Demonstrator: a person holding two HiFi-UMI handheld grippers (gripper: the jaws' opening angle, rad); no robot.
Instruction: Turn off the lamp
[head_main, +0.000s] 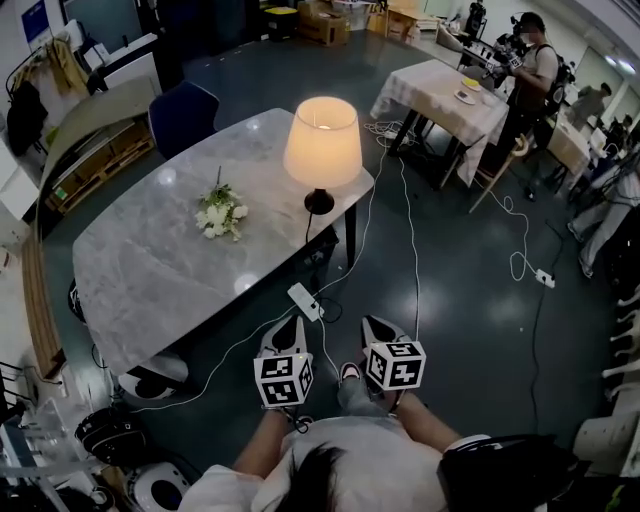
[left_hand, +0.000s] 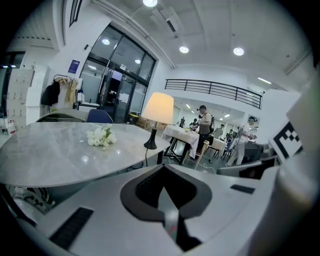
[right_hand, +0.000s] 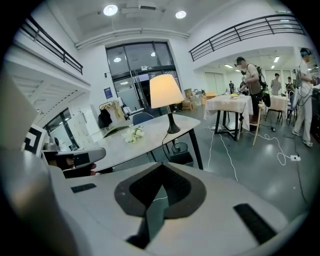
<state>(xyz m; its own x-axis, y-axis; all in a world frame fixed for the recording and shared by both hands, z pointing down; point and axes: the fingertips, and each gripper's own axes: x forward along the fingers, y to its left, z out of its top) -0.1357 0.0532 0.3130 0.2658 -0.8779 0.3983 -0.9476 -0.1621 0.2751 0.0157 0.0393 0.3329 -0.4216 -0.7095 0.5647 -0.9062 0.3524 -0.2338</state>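
- The lamp (head_main: 322, 145) is lit, its shade glowing. It stands at the corner of the grey marble worktop (head_main: 150, 260) nearest the person.
- A bunch of white flowers (head_main: 221, 215) lies on the same worktop, to the left of the lamp in the head view.
- The step in hand looks to be the approach. Both claws hang low, well short of the lamp and below the worktop edge it stands by.
- No switch shows on the lamp itself. A dark cord (head_main: 309, 232) drops from the lamp's base over the edge.
- A white box (head_main: 305, 301) with white cables appears to lie on the floor below the lamp. Whether it is a switch or a power strip I cannot tell.
- To do this well, I would find the switch first by following the cord down from the lamp's base.
- I would then press it with one claw tip, squarely and gently. The lamp sits close to the corner, so a tug on the cord could drag or tip it.
- The left claw (left_hand: 163, 169) has its jaws together at the tip. Nothing is between them and they touch nothing.
- The right claw (right_hand: 161, 167) is the same: jaws together, holding nothing, clear of the lamp and its cord.
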